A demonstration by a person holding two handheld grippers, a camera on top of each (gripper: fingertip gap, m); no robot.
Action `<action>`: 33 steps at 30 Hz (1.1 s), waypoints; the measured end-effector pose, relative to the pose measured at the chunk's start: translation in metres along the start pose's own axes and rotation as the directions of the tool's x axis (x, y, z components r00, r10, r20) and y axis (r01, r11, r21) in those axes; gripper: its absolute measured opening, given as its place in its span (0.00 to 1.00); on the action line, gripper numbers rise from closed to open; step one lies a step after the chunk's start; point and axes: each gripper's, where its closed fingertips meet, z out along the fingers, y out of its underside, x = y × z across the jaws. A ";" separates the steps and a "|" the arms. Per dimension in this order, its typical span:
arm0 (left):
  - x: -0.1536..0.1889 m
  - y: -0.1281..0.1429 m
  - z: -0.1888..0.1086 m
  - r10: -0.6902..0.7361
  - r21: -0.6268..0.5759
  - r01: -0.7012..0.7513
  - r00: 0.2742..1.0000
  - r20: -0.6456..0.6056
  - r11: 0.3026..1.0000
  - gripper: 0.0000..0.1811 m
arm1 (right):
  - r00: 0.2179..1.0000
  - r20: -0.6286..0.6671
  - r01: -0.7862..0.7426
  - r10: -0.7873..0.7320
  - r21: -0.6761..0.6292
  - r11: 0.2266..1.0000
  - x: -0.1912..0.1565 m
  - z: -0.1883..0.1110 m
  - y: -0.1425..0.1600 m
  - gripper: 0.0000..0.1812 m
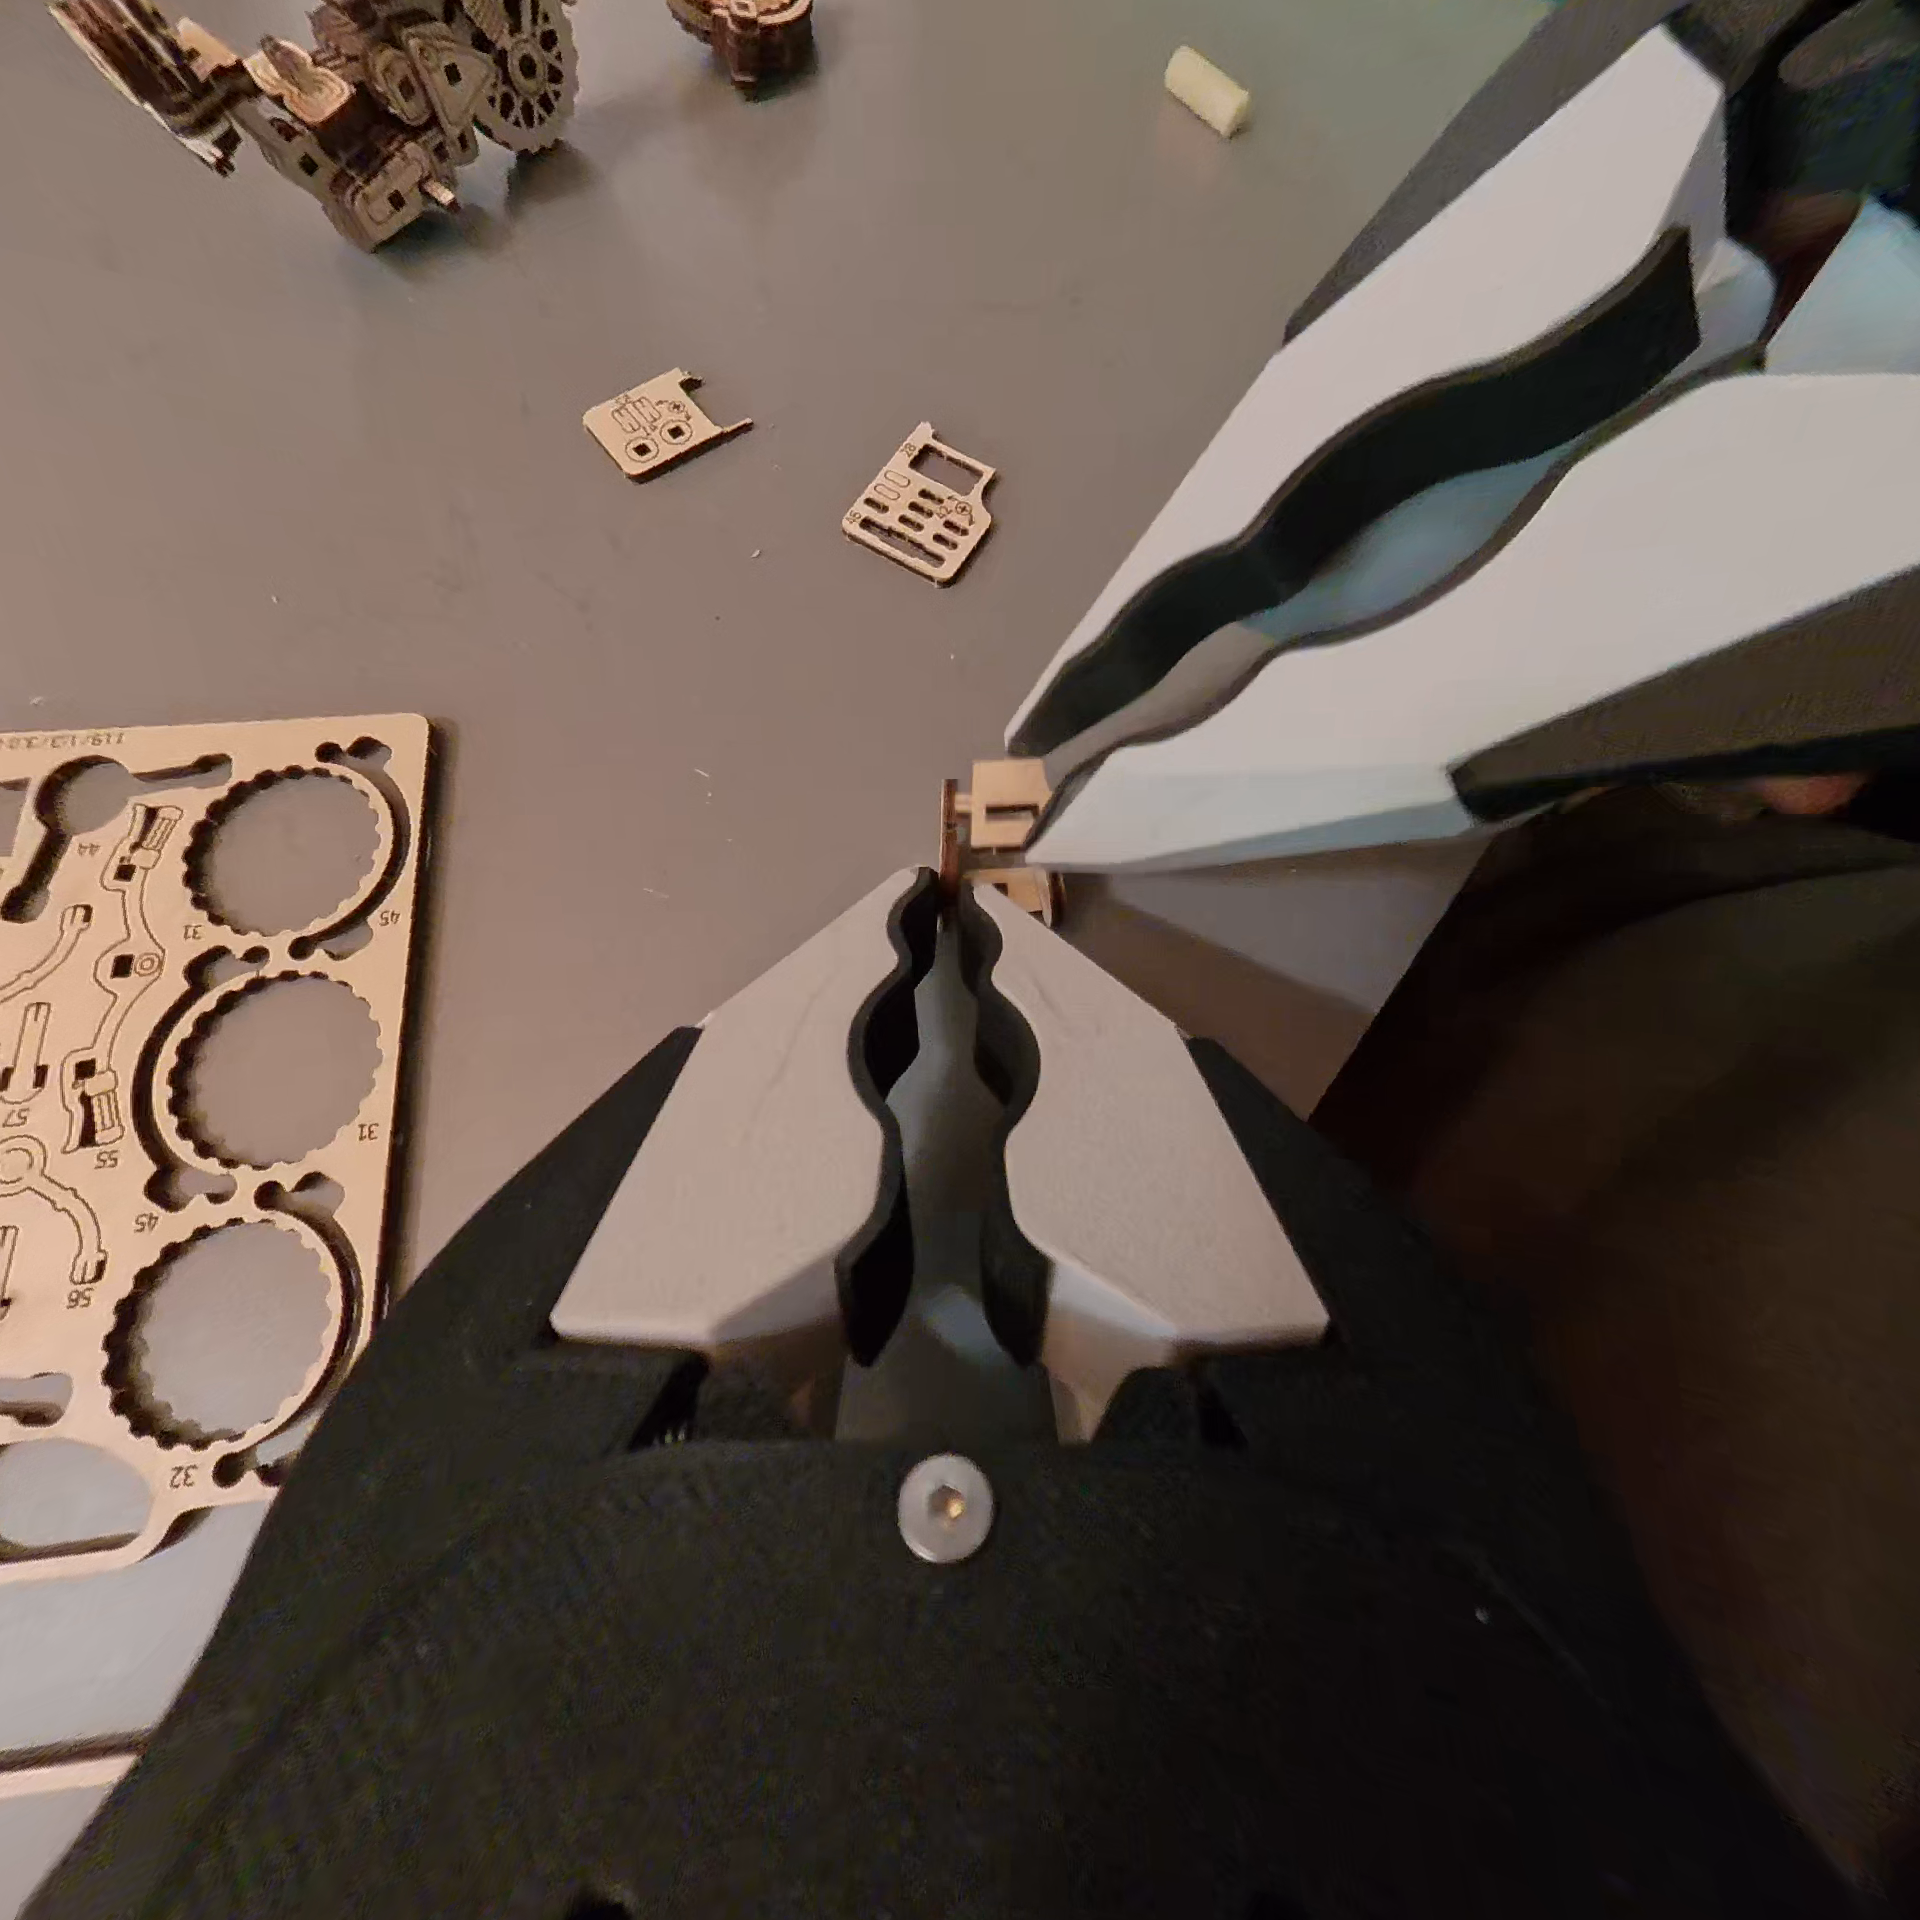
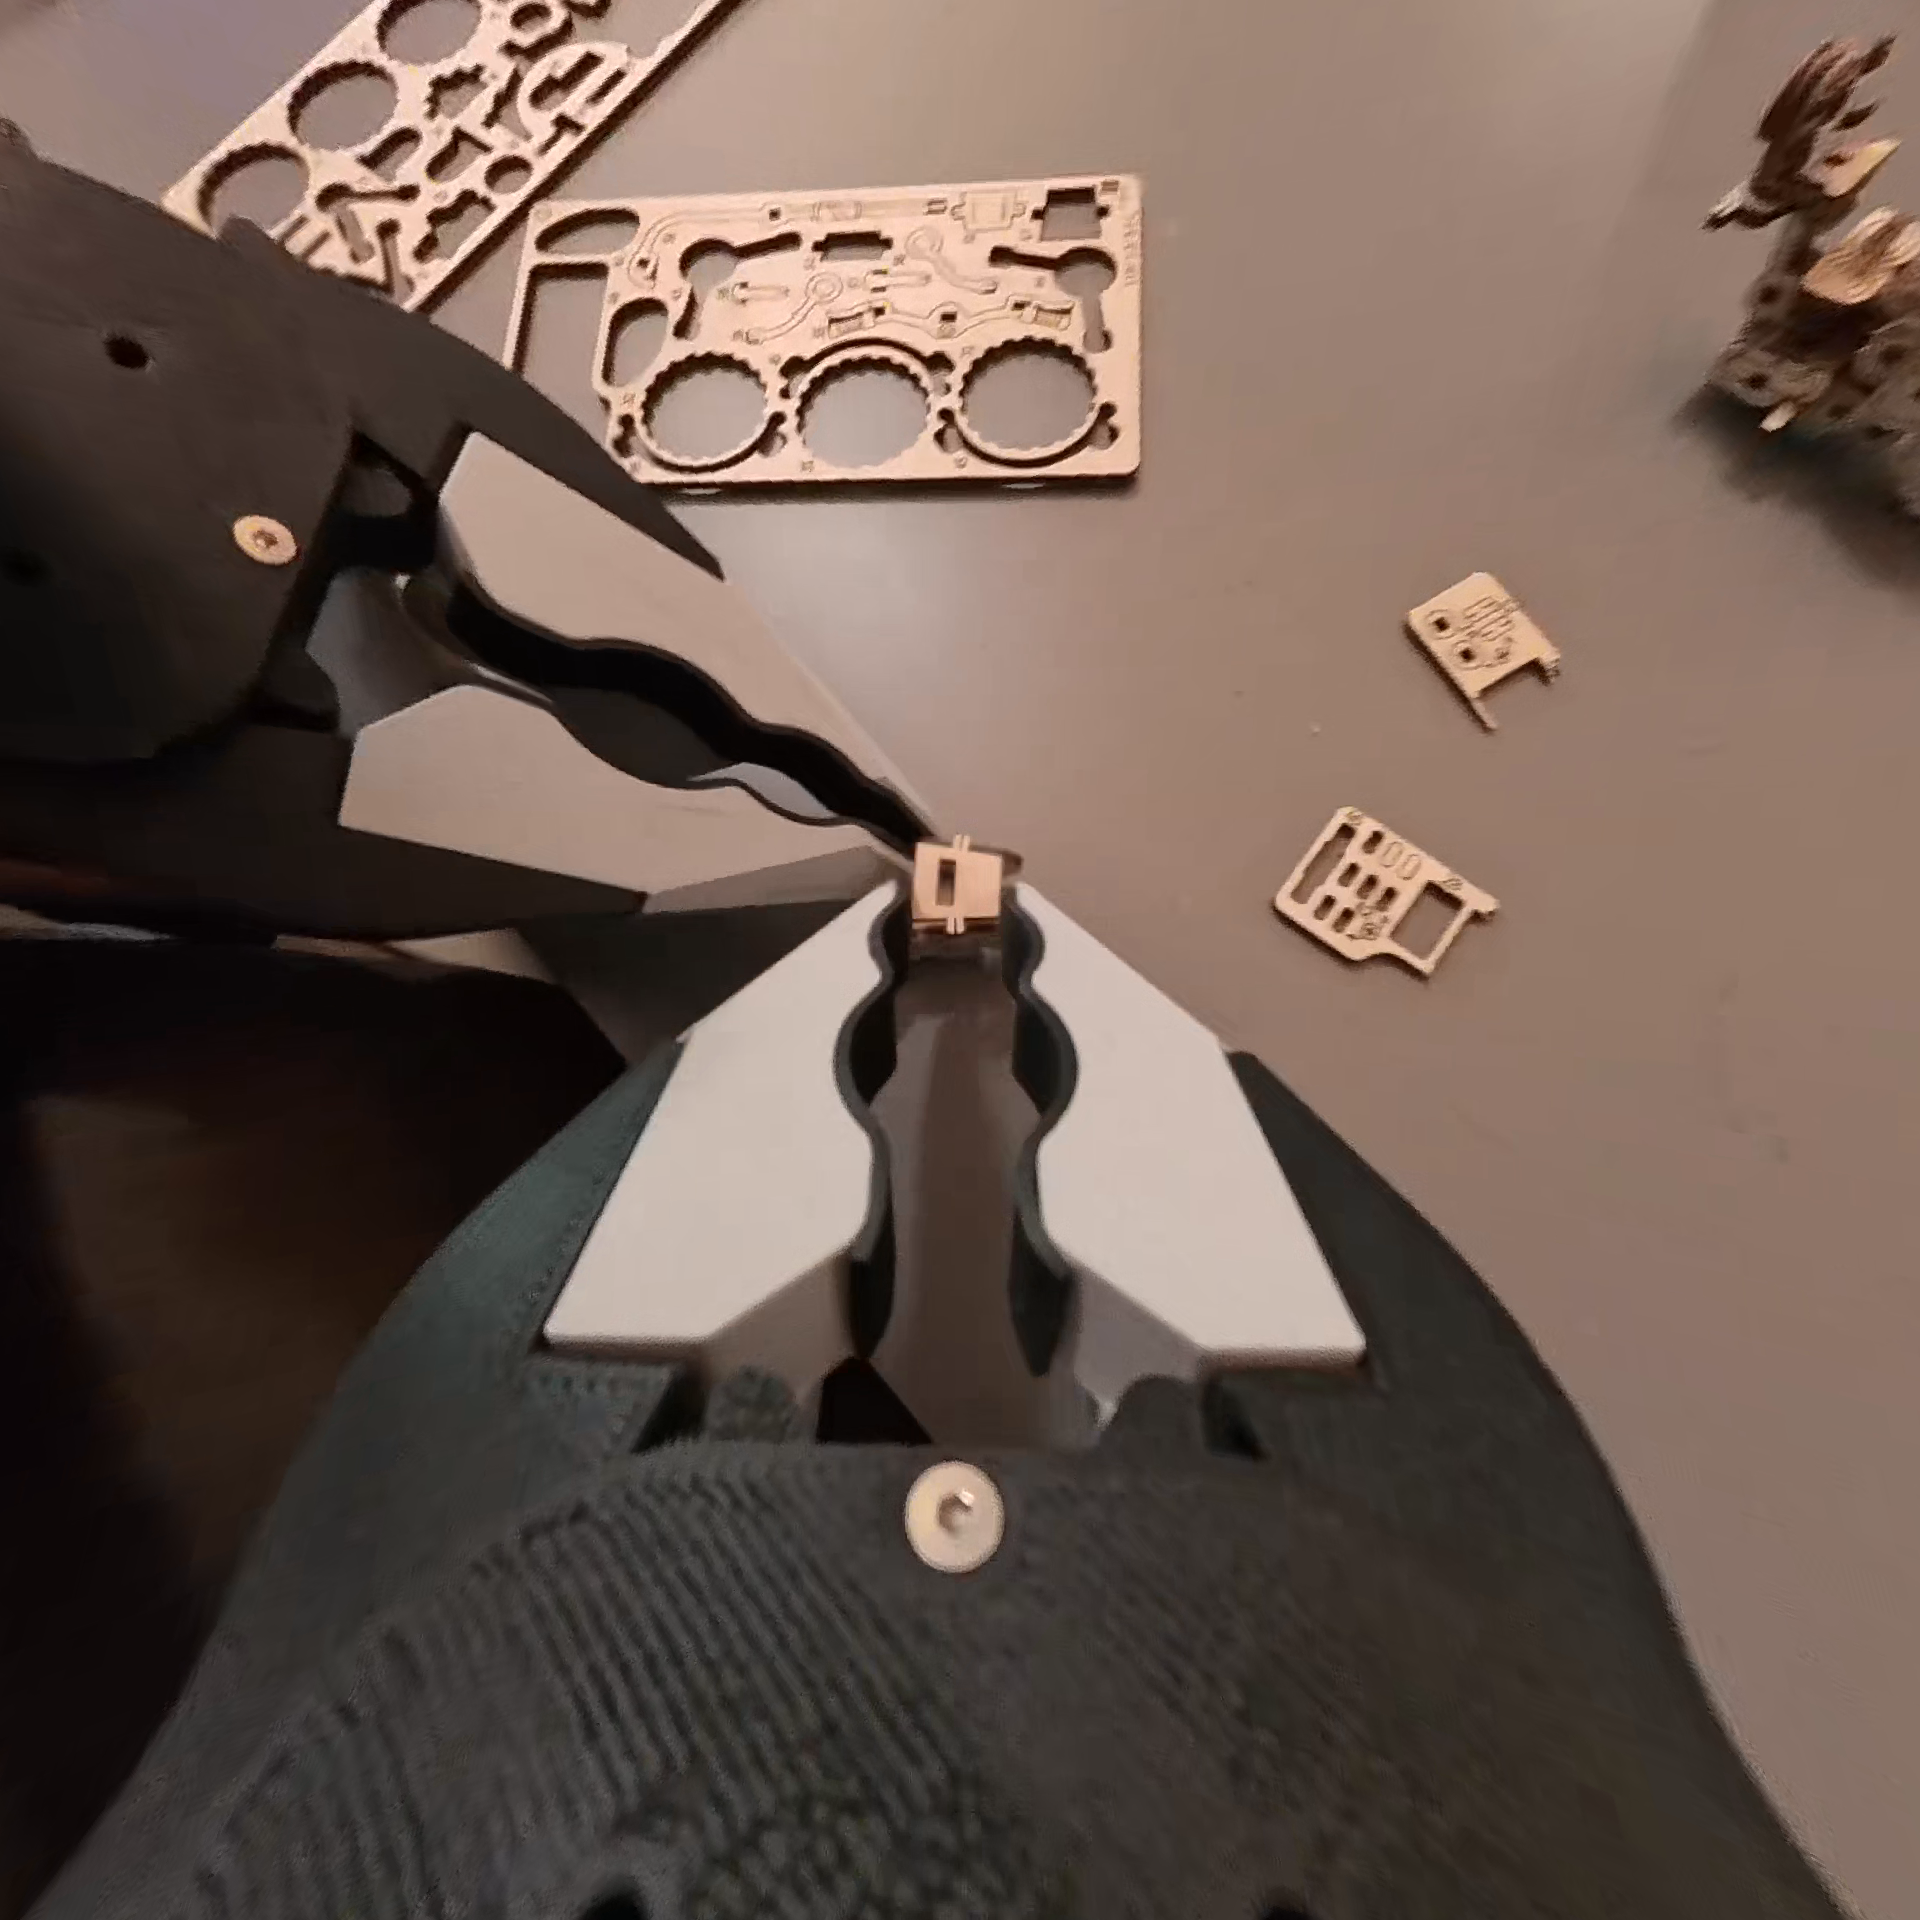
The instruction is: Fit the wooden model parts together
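Black housing and pale wedge fingers fill the foreground of each wrist view, and the two tools meet tip to tip above the grey tabletop (image 1: 727,623). The left hand-held gripper (image 1: 951,902) is pinched together on a thin wooden disc (image 1: 950,831), held edge-on. The right hand-held gripper (image 2: 954,925) is clamped on a small wooden block (image 2: 954,883) with a rectangular slot in its face. Disc and block touch or nearly touch; whether a peg is already seated I cannot tell.

This looks like the mating step: the thin piece being pressed against the side of the block. The next move seems to call for a short, straight push along the line between the two tips, with both grips held firm so neither piece twists.

The disc stands upright, its flat faces turned toward the block. The block's long axis appears to run across the right tool's fingers.

Well apart on the tabletop lie two loose cut panels (image 1: 920,504) (image 1: 665,426), a punched wooden sheet (image 1: 208,1122) and the part-built model (image 1: 416,114).
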 end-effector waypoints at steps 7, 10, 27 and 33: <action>0.003 0.000 0.000 0.004 -0.001 -0.004 1.000 -0.002 1.000 0.01 | 1.000 -0.011 0.007 -0.007 -0.037 0.999 -0.001 0.004 0.005 0.08; 0.003 0.000 0.000 0.007 0.000 -0.007 1.000 0.000 1.000 0.01 | 1.000 -0.017 0.007 -0.008 -0.044 0.999 0.000 0.004 0.006 0.08; 0.004 0.001 0.000 -0.026 0.005 0.027 0.999 -0.026 1.000 0.01 | 0.999 -0.015 0.035 -0.035 -0.042 0.999 0.000 0.004 0.006 0.08; 0.006 0.004 -0.004 -0.168 -0.048 0.163 0.978 -0.125 0.985 0.08 | 0.999 -0.005 0.041 -0.041 -0.029 0.999 0.000 0.003 0.006 0.08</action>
